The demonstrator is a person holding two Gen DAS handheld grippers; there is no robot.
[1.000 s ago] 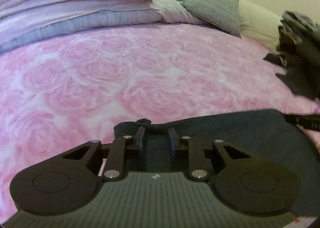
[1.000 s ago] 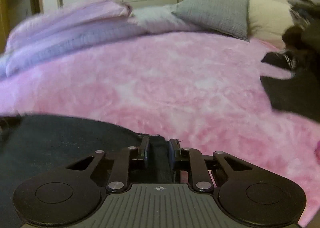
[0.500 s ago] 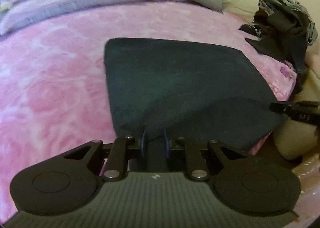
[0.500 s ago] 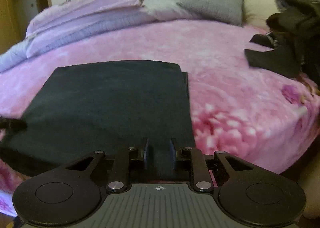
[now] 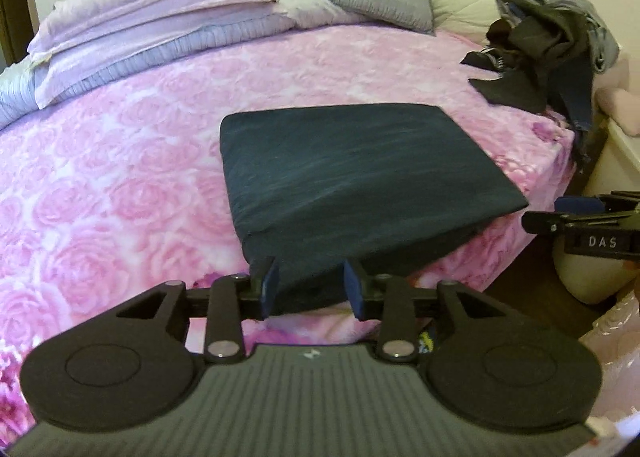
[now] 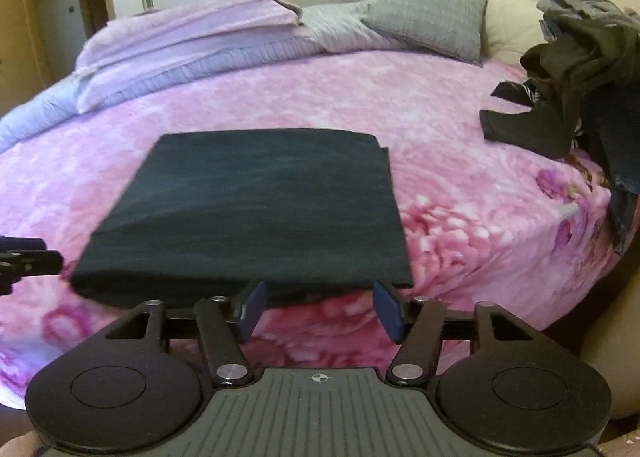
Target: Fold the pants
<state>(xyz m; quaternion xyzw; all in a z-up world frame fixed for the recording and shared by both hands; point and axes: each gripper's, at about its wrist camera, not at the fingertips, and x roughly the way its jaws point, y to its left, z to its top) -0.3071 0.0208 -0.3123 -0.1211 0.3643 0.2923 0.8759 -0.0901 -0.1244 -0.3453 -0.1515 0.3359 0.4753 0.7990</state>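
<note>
Pants (image 5: pixel 352 173) lie folded square on the bed (image 5: pixel 120 177); both tongs (image 5: pixel 311 289) (image 6: pixel 318 309) gape empty (fold apparently complete).

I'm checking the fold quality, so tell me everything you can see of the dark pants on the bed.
The pants are dark navy, matte soft cloth, folded into a flat, nearly rectangular stack lying on the pink rose-patterned blanket near the bed's front edge. The top is smooth; a lower layer peeks out along the right side in the right wrist view. The near edge overhangs slightly. Both grippers' fingers are spread open, gripping nothing.
</note>
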